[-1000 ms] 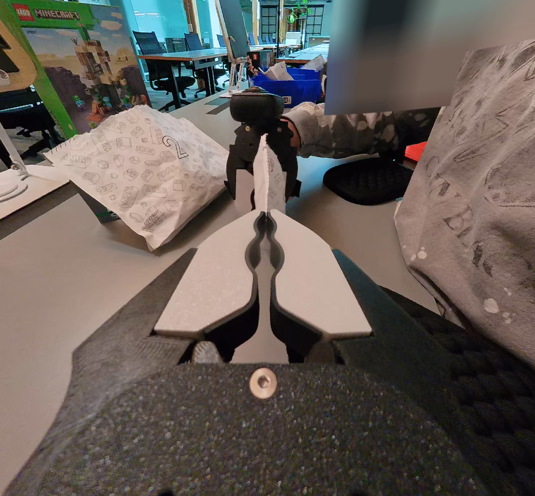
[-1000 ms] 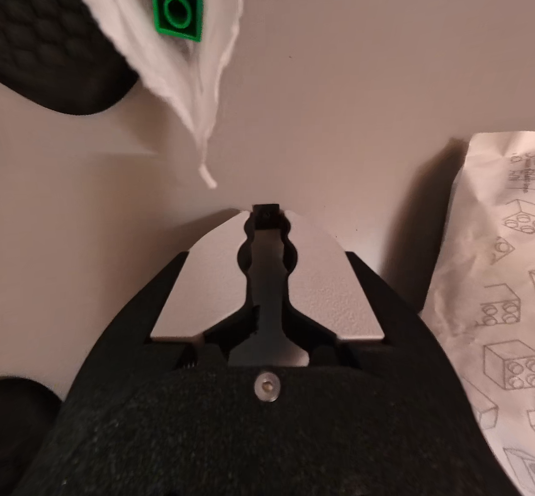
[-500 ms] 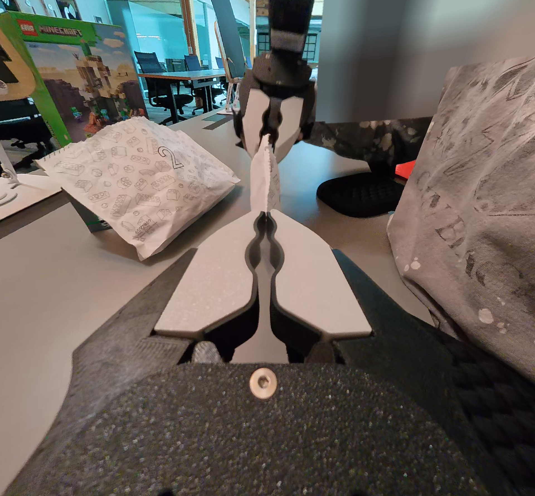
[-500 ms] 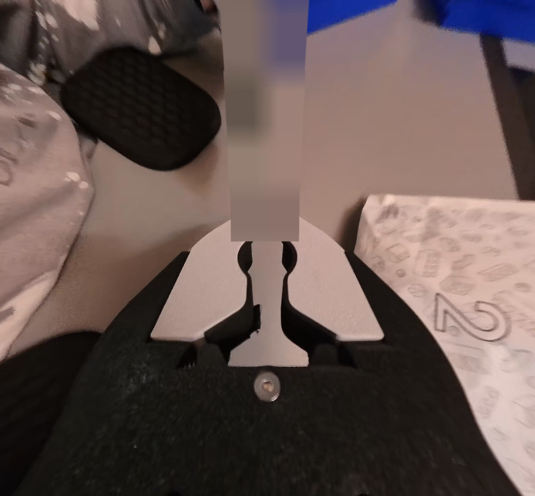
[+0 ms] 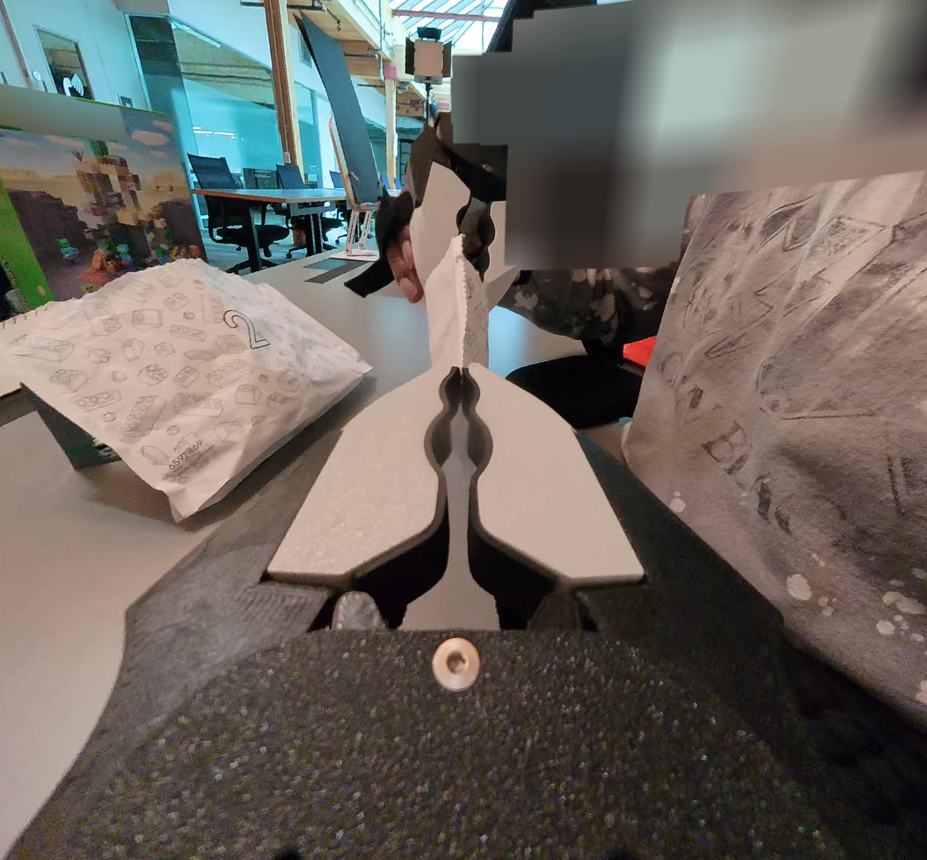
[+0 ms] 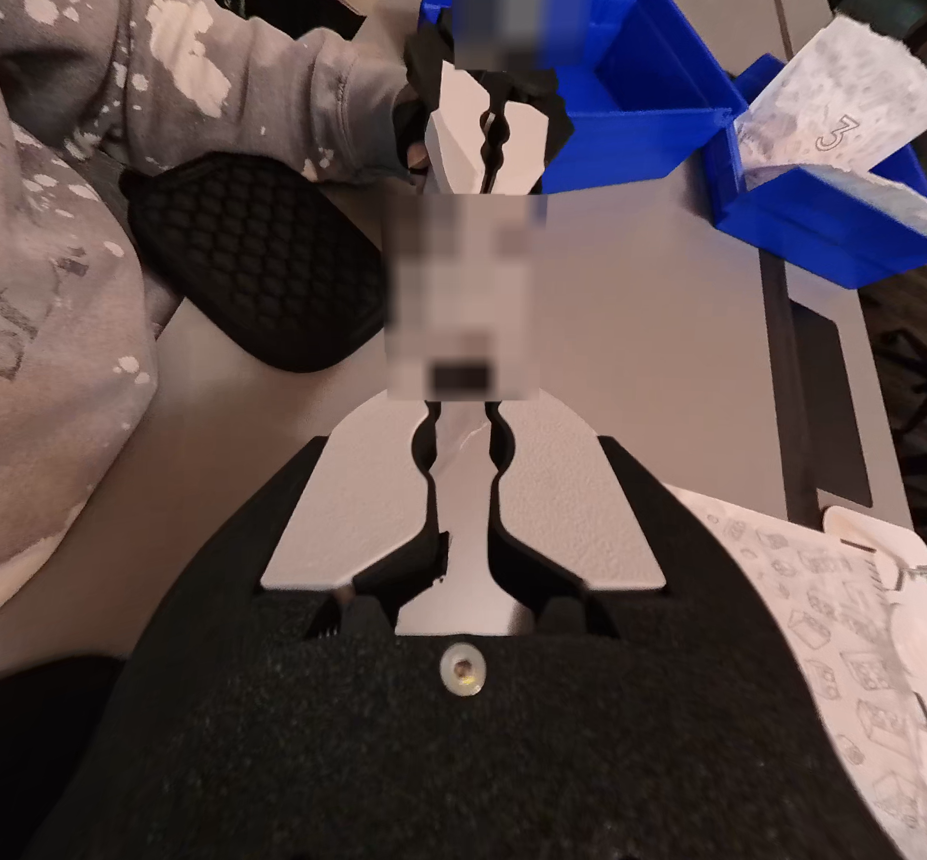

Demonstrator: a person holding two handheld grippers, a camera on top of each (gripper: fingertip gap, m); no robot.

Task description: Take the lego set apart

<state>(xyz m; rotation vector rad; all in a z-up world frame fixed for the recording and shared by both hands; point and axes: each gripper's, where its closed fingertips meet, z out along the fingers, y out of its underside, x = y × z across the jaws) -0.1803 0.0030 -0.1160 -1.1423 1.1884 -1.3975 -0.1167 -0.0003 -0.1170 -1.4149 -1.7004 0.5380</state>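
**A:** Where is the set, and what have you got hold of?

**B:** My left gripper (image 5: pixel 460 372) is pinched tight on the bottom edge of a small paper bag (image 5: pixel 457 319). The bag stands up over the table (image 5: pixel 75 560), stretched towards my right gripper (image 6: pixel 461 407). Its jaws are narrow, with white paper showing in the gap. A blurred patch covers the tips, so I cannot tell if they grip.

**A:** How will it handle?

**B:** I judge it light, thin and limp. It has a saw-toothed edge that should tear easily, and it is pulled flat, so I see no bricks through it. I would hold it at the two ends, close to the edge. A hard tug could rip it and scatter any small pieces inside.

**A:** And around it?

**B:** Just to my left lies a big paper bag (image 5: pixel 165 369), printed with brick drawings. It looks plump and sealed, and it rests partly on something dark. Behind it stands the set's box (image 5: pixel 75 204). A black pad (image 6: pixel 251 259) lies near my sleeve (image 6: pixel 210 63).

**A:** Any bins?

**B:** Two, past the far gripper. The nearer blue bin (image 6: pixel 647 138) is open, and I see nothing in the part that shows. The second blue bin (image 6: pixel 812 239) holds another printed bag (image 6: pixel 832 123), which sticks out above its rim
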